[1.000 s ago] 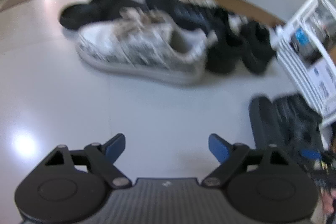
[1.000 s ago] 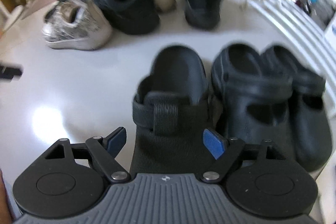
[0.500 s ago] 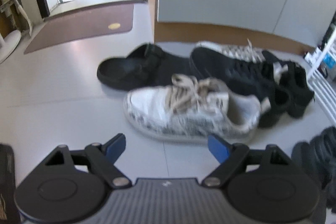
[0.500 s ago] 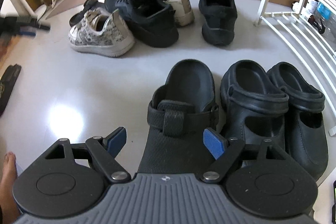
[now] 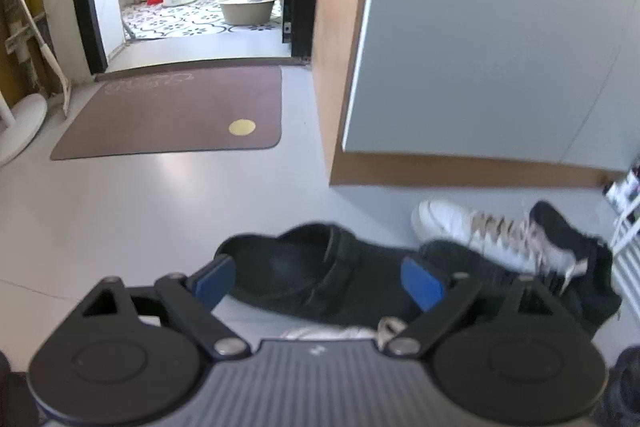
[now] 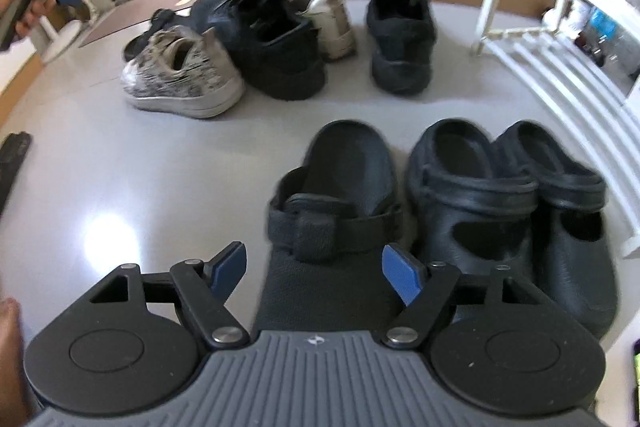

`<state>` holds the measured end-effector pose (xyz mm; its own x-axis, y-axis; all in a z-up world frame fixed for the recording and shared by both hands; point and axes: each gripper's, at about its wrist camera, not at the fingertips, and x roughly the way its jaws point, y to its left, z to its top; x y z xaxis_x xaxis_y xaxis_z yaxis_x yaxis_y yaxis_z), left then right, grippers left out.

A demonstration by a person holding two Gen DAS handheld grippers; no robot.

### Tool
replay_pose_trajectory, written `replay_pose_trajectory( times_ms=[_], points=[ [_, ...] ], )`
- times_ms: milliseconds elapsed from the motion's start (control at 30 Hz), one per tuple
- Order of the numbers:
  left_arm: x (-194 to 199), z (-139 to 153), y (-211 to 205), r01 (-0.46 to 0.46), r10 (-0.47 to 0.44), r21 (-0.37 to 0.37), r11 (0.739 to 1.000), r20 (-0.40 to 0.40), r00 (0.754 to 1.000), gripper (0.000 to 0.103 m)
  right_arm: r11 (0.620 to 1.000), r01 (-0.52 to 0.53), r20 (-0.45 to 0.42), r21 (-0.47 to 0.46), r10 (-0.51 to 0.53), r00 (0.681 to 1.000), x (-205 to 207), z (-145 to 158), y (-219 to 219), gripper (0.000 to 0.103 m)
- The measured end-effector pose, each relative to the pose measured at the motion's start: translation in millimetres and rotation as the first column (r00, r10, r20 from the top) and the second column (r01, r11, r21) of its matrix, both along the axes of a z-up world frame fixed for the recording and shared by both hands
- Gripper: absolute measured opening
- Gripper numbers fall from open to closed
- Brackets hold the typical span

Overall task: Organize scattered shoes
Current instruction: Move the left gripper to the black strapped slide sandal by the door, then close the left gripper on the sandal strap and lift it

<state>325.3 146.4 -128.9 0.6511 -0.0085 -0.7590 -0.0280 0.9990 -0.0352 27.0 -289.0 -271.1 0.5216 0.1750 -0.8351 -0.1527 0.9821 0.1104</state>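
My left gripper point(image 5: 318, 281) has just been opening its jaws, nothing between them. The stray black slide point(image 5: 304, 275) lies on the floor just beyond, long axis crosswise to the fingers. My right gripper point(image 6: 314, 273) – jaws fairly wide, just closing a little, gripping nothing – hovers over the mate slide point(image 6: 336, 211) beside the clogs point(image 6: 508, 203), so the left is nearer.

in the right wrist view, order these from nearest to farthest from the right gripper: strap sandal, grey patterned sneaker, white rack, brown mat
Measured from the right gripper:
1. Strap sandal, directly ahead, its toe end between the open fingers.
2. Grey patterned sneaker, ahead to the left.
3. White rack, far right; close to the sneaker's range, so hard to call.
4. Brown mat, far left by the doorway.
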Motion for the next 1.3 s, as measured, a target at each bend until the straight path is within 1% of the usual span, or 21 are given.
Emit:
replay_pose_trajectory(
  times_ms=[67,133,233,333,400,500,567,667,767,867,933,1033,1067,1200,1267,1300],
  points=[
    [14,0,-6,0.047,-0.046,0.047,0.998,-0.017,0.999,0.093,1.000,0.017,0.006,0.005,-0.017,1.000,1,1,-3,0.079],
    [28,-2,-9,0.056,-0.054,0.068,0.996,-0.038,0.998,0.093,1.000,0.025,0.018,0.008,-0.025,1.000,2,2,-4,0.079],
    [45,-4,-14,0.036,-0.034,0.029,0.999,-0.060,0.998,0.095,0.999,0.034,0.039,0.019,-0.035,0.999,2,5,-5,0.079],
    [57,-7,-24,0.047,-0.042,0.063,0.997,-0.082,0.996,0.095,0.998,0.049,0.057,0.038,-0.051,0.997,3,9,-8,0.077],
    [64,-11,-26,0.046,-0.041,0.066,0.997,-0.085,0.996,0.095,0.997,0.063,0.069,0.045,-0.066,0.995,2,11,-12,0.076],
    [75,-20,-21,0.017,-0.012,0.054,0.998,-0.097,0.995,0.095,0.996,0.078,0.064,0.037,-0.080,0.995,3,9,-16,0.075],
    [82,-27,-17,0.004,0.001,0.050,0.999,-0.098,0.995,0.094,0.996,0.081,0.044,0.031,-0.083,0.996,3,5,-18,0.073],
    [90,-43,-9,-0.013,0.019,0.047,0.999,-0.114,0.993,0.093,0.996,0.086,0.025,0.020,-0.087,0.996,2,1,-21,0.072],
    [90,-57,-4,-0.034,0.036,0.021,0.999,-0.129,0.991,0.092,0.994,0.109,0.012,0.008,-0.109,0.994,2,-3,-27,0.072],
    [89,-66,-5,-0.034,0.037,0.026,0.999,-0.136,0.990,0.092,0.990,0.141,0.000,-0.007,-0.141,0.990,4,-7,-37,0.072],
    [92,-69,-2,-0.065,0.063,-0.005,0.998,-0.132,0.989,0.092,0.988,0.155,-0.001,-0.019,-0.155,0.988,4,-8,-42,0.072],
    [99,-73,5,-0.158,0.148,-0.064,0.985,-0.141,0.979,0.087,0.988,0.152,-0.003,-0.036,-0.153,0.988,1,-9,-47,0.072],
    [101,-75,4,-0.158,0.147,-0.069,0.985,-0.146,0.978,0.085,0.988,0.148,-0.010,-0.040,-0.148,0.989,-1,-11,-48,0.072],
    [105,-84,-8,-0.104,0.095,-0.053,0.993,-0.159,0.983,0.079,0.989,0.136,-0.038,-0.057,-0.138,0.990,-6,-16,-51,0.072],
    [107,-92,-12,-0.098,0.090,-0.036,0.995,-0.180,0.979,0.075,0.989,0.135,-0.042,-0.062,-0.137,0.990,-7,-17,-53,0.072],
    [107,-95,-12,-0.111,0.103,-0.034,0.993,-0.183,0.978,0.074,0.989,0.131,-0.041,-0.065,-0.133,0.990,-7,-17,-53,0.072]
  ],
)
